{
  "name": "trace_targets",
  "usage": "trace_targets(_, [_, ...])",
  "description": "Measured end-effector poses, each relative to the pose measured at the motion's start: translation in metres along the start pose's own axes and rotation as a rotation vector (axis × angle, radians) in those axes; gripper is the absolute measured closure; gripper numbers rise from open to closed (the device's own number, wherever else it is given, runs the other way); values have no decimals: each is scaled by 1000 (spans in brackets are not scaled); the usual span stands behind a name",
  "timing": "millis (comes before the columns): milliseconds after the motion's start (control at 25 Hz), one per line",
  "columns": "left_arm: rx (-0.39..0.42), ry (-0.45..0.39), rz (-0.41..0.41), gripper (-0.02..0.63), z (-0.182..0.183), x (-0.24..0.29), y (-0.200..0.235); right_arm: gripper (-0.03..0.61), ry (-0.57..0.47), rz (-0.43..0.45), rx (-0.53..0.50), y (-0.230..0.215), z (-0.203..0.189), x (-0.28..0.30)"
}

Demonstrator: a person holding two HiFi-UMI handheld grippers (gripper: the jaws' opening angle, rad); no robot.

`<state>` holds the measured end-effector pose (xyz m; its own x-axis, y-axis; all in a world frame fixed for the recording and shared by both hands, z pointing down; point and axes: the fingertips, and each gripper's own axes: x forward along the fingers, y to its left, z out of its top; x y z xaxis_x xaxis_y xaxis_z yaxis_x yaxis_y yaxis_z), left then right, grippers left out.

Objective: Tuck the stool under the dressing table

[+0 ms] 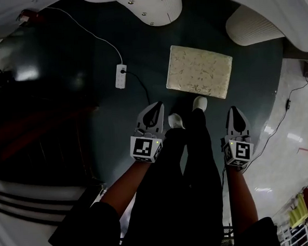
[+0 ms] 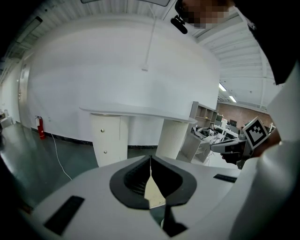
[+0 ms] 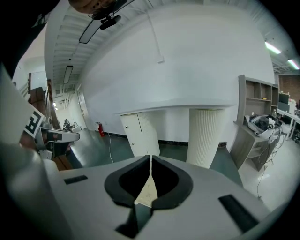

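The stool (image 1: pixel 198 71) has a square cream seat and stands on the dark floor just in front of my feet. Beyond it is the white dressing table (image 1: pixel 292 2), with a drawer unit (image 1: pixel 154 5) and a ribbed pillar (image 1: pixel 252 25) beneath it. My left gripper (image 1: pixel 155 110) and right gripper (image 1: pixel 235 115) are both shut and empty, held on either side of my legs short of the stool. In the left gripper view the shut jaws (image 2: pixel 150 159) point at the drawer unit (image 2: pixel 108 138). A sliver of the seat (image 2: pixel 154 192) shows below them. The right gripper view (image 3: pixel 150 159) faces the pillar (image 3: pixel 206 136).
A white power strip (image 1: pixel 121 76) with cables lies on the floor left of the stool. A cable (image 1: pixel 286 112) trails at the right. A grey shelf unit (image 3: pixel 255 126) stands right of the table. A red fire extinguisher (image 2: pixel 41 126) sits by the far wall.
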<state>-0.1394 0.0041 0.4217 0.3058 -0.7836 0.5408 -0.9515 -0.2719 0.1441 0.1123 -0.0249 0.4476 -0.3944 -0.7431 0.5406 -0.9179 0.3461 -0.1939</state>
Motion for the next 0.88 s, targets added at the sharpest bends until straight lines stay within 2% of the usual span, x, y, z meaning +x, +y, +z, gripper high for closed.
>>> trace_targets(280, [15, 64, -4, 597, -84, 45, 18, 538, 42, 20, -4, 3, -78, 37])
trace_targets(480, [31, 79, -25, 595, -124, 79, 19, 538, 76, 26, -25, -21, -126, 55])
trace_targets(640, [3, 109, -1, 595, -163, 98, 22, 538, 108, 17, -46, -42, -159, 72])
trace_targets(800, [13, 136, 23, 594, -194, 113, 29, 537, 153, 12, -36, -56, -182, 88])
trace_targets(840, [10, 146, 27, 580, -202, 117, 33, 537, 164, 11, -29, -58, -187, 93])
trace_targets(880, [6, 158, 26, 536, -210, 121, 36, 537, 179, 12, -22, -60, -194, 96])
